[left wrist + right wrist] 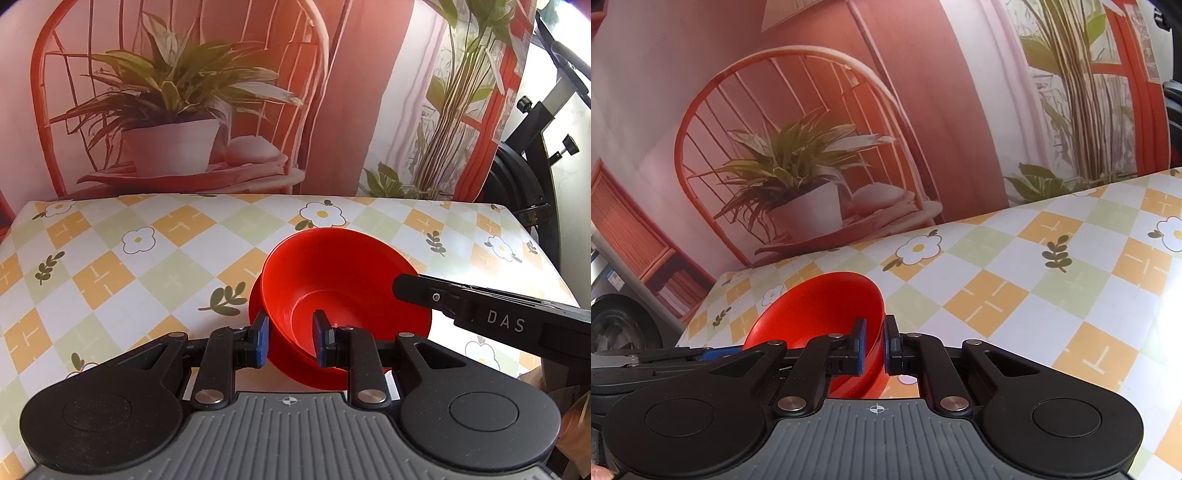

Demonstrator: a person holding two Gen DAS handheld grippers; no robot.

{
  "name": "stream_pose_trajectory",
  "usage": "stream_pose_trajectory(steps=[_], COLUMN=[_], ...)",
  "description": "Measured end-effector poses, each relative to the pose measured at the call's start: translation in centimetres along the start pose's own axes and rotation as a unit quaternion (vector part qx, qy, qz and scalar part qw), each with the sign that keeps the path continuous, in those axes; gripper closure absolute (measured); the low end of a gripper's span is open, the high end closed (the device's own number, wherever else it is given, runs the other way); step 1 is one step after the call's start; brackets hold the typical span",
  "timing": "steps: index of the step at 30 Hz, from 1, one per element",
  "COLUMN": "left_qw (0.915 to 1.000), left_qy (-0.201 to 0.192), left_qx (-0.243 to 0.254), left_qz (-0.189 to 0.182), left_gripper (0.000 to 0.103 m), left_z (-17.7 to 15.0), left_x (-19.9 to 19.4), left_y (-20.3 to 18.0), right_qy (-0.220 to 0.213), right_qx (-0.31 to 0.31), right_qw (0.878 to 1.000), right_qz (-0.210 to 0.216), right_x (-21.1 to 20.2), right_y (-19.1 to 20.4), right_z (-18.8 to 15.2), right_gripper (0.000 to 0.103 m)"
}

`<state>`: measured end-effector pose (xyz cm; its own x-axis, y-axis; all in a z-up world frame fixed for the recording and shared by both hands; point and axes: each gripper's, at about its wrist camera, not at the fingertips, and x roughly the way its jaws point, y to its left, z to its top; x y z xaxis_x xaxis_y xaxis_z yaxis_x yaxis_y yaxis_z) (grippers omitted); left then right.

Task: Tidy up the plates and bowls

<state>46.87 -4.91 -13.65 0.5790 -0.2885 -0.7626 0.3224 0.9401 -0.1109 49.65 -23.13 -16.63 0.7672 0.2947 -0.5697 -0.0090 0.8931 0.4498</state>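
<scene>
A table [110,258] covered in a flowered orange-and-green check cloth carries a red plate [255,306] under a red bowl [332,273].

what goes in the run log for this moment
left tool: shut on red bowl rim | right tool: shut on opposite rim | table: checkered cloth

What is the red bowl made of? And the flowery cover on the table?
The red bowl looks like plastic: one even bright colour, a thin rim, a smooth inside with a soft sheen. It could be melamine; I cannot tell. The table cover looks like wipe-clean vinyl or oilcloth: a printed check with flowers, lying flat and smooth with a slight shine, no weave showing. Both grippers, left and right, pinch the bowl's rim.
</scene>
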Motion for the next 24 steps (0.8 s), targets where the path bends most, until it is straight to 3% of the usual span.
stream_pose_trajectory(steps=[14, 17, 24], left_qw=[0.9999, 0.9999, 0.9997], left_qy=[0.002, 0.001, -0.011], left_qx=[-0.004, -0.005, -0.011], left_qz=[0.009, 0.016, 0.020], left_gripper=[0.075, 0.063, 0.063], left_z=[-0.1, 0.0, 0.1], left_x=[0.3, 0.0, -1.5], left_y=[-0.2, -0.2, -0.3], right_qy=[0.011, 0.008, -0.007], right_qx=[0.003, 0.006, 0.013], right_qw=[1.000, 1.000, 1.000], right_qz=[-0.013, -0.014, -0.016], right_x=[-0.1, -0.7, -2.9], right_y=[0.1, 0.1, 0.2], right_z=[-0.4, -0.4, -0.3], right_gripper=[0.092, 0.090, 0.090])
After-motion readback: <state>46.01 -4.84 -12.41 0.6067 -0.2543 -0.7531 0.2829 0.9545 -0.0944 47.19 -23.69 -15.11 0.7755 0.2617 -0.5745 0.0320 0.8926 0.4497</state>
